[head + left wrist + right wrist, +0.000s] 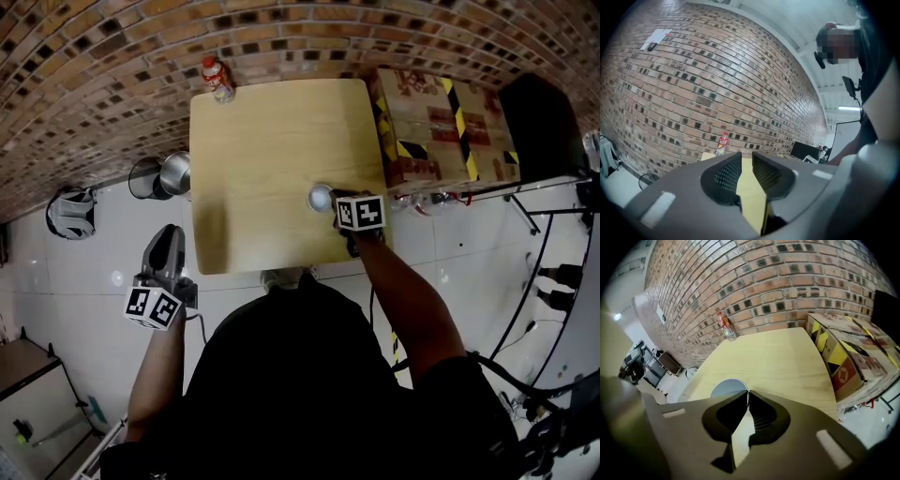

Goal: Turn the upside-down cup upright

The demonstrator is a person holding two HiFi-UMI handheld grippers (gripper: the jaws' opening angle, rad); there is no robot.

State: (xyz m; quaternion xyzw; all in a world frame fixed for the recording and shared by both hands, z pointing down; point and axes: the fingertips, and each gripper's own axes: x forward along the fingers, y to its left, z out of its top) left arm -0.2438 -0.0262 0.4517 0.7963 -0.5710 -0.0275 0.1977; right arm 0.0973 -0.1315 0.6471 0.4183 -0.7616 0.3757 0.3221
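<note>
A small pale grey cup (320,197) stands on the wooden table (272,141) near its front right corner. In the right gripper view the cup (725,387) shows as a round bluish disc with a thin white rim. My right gripper (748,393) points steeply down and is shut on that rim, pinching the cup's near wall. In the head view the right gripper (334,202) touches the cup's right side. My left gripper (171,236) hangs off the table's left front corner, over the floor. Its jaws (746,164) stand a narrow gap apart with nothing between them.
A red-capped bottle (217,79) stands at the table's far left corner by the brick wall. A cardboard box (441,127) with black and yellow tape sits against the table's right side. A metal pot (174,172) and a fan (70,211) are on the floor at the left.
</note>
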